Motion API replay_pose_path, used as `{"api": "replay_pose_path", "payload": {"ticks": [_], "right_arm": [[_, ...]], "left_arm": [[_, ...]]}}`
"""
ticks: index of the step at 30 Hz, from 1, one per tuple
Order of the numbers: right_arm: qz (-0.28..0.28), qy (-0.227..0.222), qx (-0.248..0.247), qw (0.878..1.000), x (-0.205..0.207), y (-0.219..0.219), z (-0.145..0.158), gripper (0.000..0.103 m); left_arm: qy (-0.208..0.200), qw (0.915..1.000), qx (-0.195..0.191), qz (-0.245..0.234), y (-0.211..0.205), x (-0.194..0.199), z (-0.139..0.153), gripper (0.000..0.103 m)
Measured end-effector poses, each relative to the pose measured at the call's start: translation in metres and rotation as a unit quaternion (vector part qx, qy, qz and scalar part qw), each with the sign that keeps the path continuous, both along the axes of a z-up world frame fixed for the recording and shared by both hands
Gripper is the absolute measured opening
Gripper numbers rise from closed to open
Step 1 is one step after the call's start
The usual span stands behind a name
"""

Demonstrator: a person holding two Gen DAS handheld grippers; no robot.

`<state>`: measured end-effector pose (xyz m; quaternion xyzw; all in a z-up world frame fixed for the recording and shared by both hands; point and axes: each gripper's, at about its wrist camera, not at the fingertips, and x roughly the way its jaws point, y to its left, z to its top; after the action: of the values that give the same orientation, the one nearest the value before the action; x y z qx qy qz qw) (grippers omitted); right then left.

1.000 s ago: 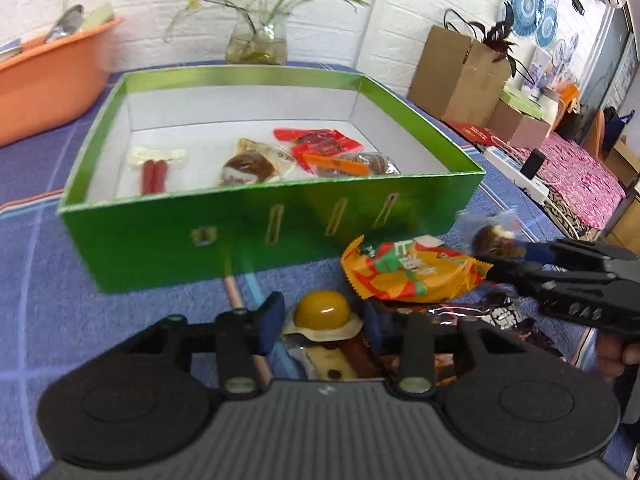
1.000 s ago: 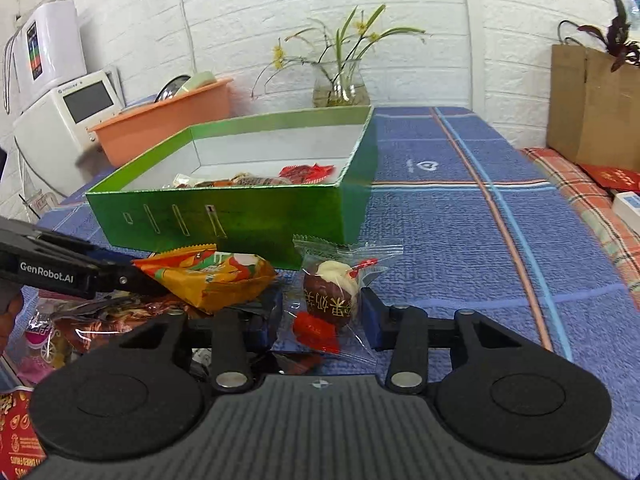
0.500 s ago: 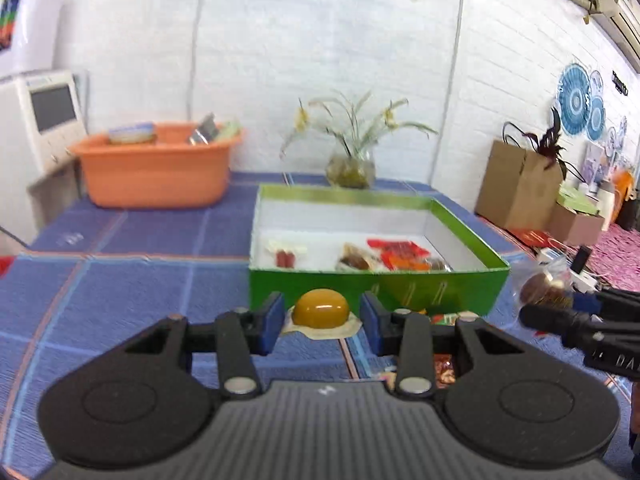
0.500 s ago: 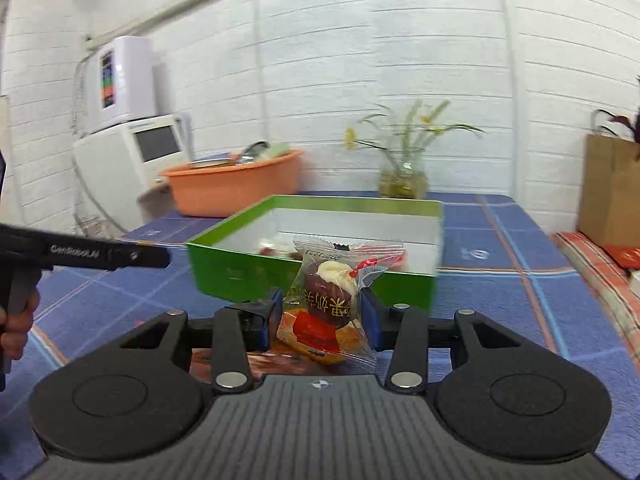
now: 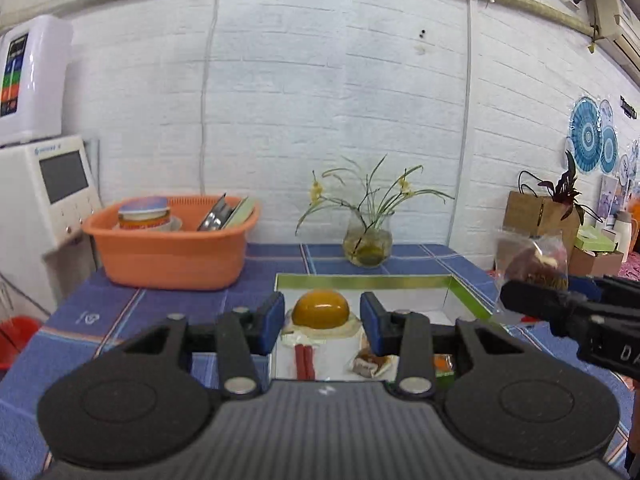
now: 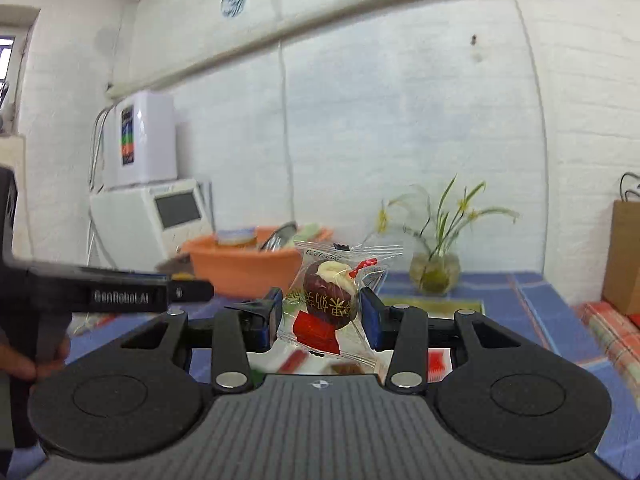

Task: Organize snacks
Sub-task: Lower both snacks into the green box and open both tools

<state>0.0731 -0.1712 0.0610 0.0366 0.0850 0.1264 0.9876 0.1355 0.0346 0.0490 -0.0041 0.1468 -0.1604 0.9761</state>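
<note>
On the blue-tiled desk [image 5: 168, 304] the green box [image 5: 466, 300] lies ahead of and below both grippers, so we note the left gripper [image 5: 322, 320] clamps a yellow jelly cup [image 5: 320, 312] and the right gripper [image 6: 320, 316] a wrapped date snack [image 6: 330, 300] above it.

Both grippers rose from the snack pile on the blue tablecloth [image 5: 160, 304]: the left gripper [image 5: 321, 322] carried its yellow jelly cup [image 5: 320, 312] above the green box [image 5: 460, 292], while the right gripper [image 6: 320, 316] lifted its clear-wrapped date candy [image 6: 330, 300] alongside, both levelling toward the wall.
</note>
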Motion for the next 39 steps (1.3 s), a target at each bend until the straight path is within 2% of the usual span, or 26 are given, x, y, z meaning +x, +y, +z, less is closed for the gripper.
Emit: {"api": "replay_pose_path", "payload": {"ticks": [6, 11, 15, 19, 23, 35, 39], "right_arm": [[-0.028, -0.018, 0.033, 0.999, 0.031, -0.008, 0.021, 0.072], [-0.050, -0.020, 0.051, 0.997, 0.048, -0.019, 0.004, 0.073], [-0.073, 0.028, 0.011, 0.997, 0.076, -0.028, -0.019, 0.073], [-0.089, 0.079, 0.013, 0.993, 0.098, -0.046, -0.041, 0.073], [-0.095, 0.101, 0.008, 0.990, 0.104, -0.050, -0.051, 0.073], [-0.081, 0.155, 0.006, 0.985, 0.117, -0.048, -0.065, 0.073], [-0.082, 0.174, 0.008, 0.981, 0.121, -0.050, -0.070, 0.076]], "left_arm": [[-0.019, 0.9998, -0.005, 0.006, -0.023, 0.034, 0.018, 0.039], [-0.011, 0.9995, -0.008, 0.028, -0.035, 0.059, 0.003, 0.039], [0.014, 0.9994, -0.022, 0.025, -0.036, 0.077, -0.018, 0.039], [0.025, 0.9994, -0.008, 0.022, -0.040, 0.092, -0.033, 0.039], [0.033, 0.9988, 0.011, 0.033, -0.043, 0.102, -0.044, 0.040], [0.067, 0.9965, 0.044, 0.022, -0.053, 0.116, -0.067, 0.042], [0.076, 0.9957, 0.049, 0.018, -0.054, 0.117, -0.071, 0.043]]}}
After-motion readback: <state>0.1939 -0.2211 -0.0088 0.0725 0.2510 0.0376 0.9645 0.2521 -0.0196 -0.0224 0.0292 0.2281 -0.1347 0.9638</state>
